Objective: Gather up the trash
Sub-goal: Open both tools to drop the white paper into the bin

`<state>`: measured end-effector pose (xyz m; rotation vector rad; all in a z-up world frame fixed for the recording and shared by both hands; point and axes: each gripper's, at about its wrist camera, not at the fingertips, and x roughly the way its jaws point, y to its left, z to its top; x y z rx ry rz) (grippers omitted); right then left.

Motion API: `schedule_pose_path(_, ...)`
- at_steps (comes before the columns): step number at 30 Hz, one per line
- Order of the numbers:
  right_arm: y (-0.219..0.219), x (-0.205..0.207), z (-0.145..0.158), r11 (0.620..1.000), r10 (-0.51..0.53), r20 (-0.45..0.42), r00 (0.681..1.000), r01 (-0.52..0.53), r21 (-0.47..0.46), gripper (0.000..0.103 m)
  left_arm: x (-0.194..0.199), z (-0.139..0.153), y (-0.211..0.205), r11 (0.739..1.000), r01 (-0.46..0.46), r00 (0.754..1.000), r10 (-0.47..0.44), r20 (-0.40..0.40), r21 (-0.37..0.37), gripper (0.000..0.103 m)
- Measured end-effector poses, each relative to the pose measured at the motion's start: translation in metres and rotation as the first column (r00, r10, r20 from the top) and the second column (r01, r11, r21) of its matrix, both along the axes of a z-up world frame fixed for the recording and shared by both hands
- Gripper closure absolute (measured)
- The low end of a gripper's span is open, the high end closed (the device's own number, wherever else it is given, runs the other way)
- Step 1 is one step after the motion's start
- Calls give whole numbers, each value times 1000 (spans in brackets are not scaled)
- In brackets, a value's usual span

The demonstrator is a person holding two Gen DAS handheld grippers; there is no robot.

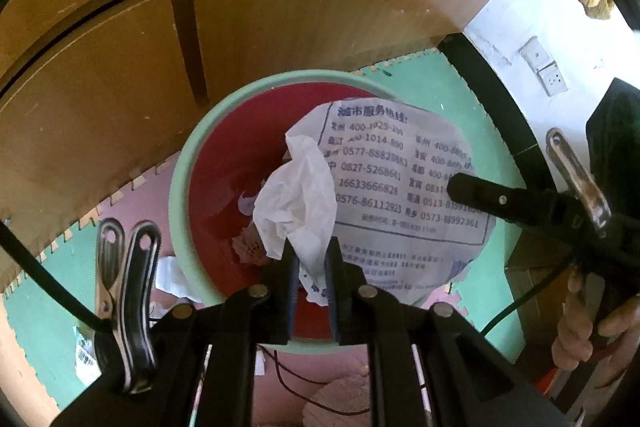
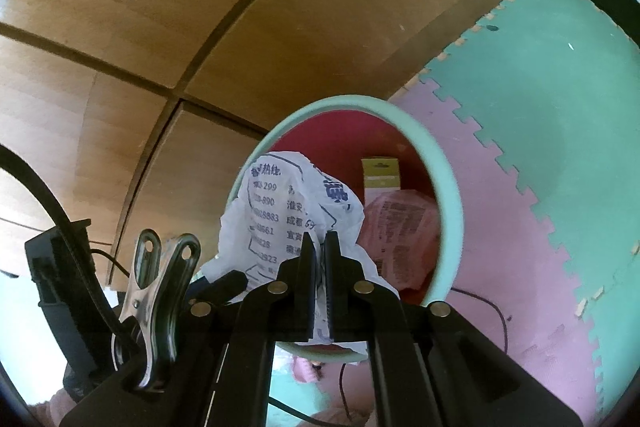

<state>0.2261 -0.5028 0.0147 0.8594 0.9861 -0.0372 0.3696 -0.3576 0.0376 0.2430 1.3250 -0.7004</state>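
A round bin with a mint-green rim (image 1: 180,187) (image 2: 450,203) and a red inside stands on the foam floor mats. Above its mouth hangs a white plastic bag (image 1: 400,167) (image 2: 272,211) printed with blue text and phone numbers. My left gripper (image 1: 311,247) is shut on a crumpled fold of the bag, which shows between its blue pads. My right gripper (image 2: 320,239) is shut on another part of the same bag; its black fingers (image 1: 456,187) reach in from the right. Inside the bin lie a yellow-green box (image 2: 380,175) and a pink printed packet (image 2: 400,235).
A wooden cabinet (image 1: 300,7) stands right behind the bin. Green and pink puzzle mats (image 2: 560,107) cover the floor. Paper scraps (image 1: 172,279) lie left of the bin and thin cables (image 2: 492,311) run beside it. A person's hand (image 1: 580,327) holds the right gripper's handle.
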Motion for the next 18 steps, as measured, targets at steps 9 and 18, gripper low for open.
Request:
schedule_pose_path(9, -5, 0, -7, 1000, -24, -24, 999, 23, -18, 91, -2, -5, -7, 999, 4, 1000, -3, -12, 33, 69)
schedule_pose_path(18, -2, 2, -4, 999, -25, -20, 999, 25, -39, 77, -4, 0, -1, 999, -16, 1000, 17, -15, 36, 64)
